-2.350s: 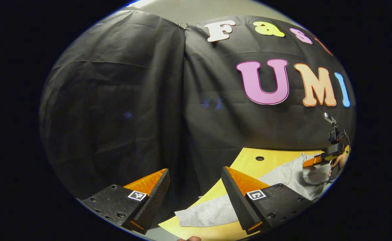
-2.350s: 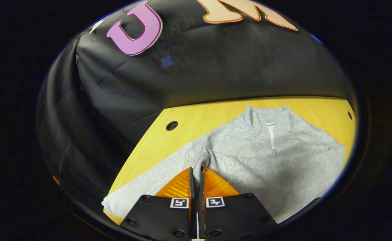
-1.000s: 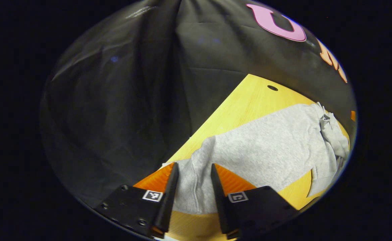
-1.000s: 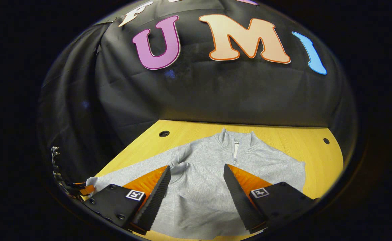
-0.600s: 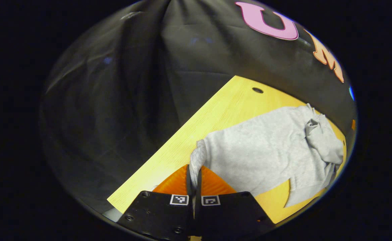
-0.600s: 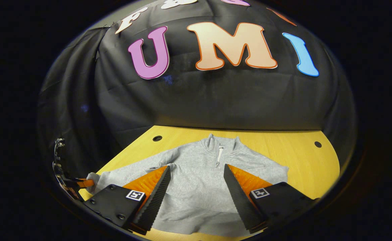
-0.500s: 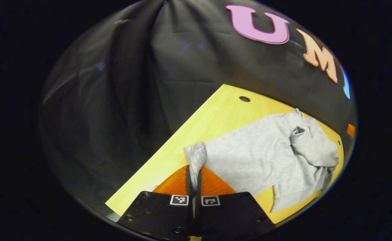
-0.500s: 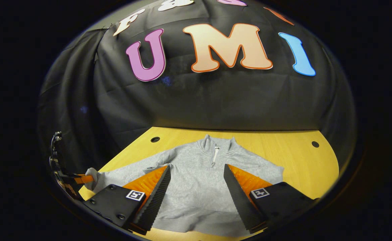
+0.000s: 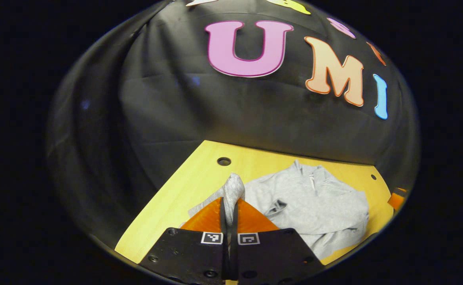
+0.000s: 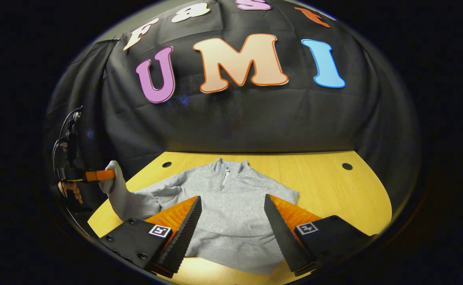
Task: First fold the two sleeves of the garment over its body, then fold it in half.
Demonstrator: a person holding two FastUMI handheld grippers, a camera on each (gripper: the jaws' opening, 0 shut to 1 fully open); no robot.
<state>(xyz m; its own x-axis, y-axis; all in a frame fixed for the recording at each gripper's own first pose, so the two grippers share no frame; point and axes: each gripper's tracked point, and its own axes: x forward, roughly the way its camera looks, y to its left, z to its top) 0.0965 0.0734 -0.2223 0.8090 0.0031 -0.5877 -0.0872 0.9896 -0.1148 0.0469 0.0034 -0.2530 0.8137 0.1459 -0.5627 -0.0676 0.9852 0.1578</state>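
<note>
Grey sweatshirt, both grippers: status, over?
Left gripper shut on sleeve cuff, lifted off yellow wooden table. Right gripper open above grey zip-neck sweatshirt, other sleeve already folded over body. Nothing in the way.

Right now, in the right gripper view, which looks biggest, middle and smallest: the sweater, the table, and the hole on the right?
1. Table, widest, though partly covered.
2. Sweater, lying on the table.
3. Hole, a tiny dot near the back edge.
</note>
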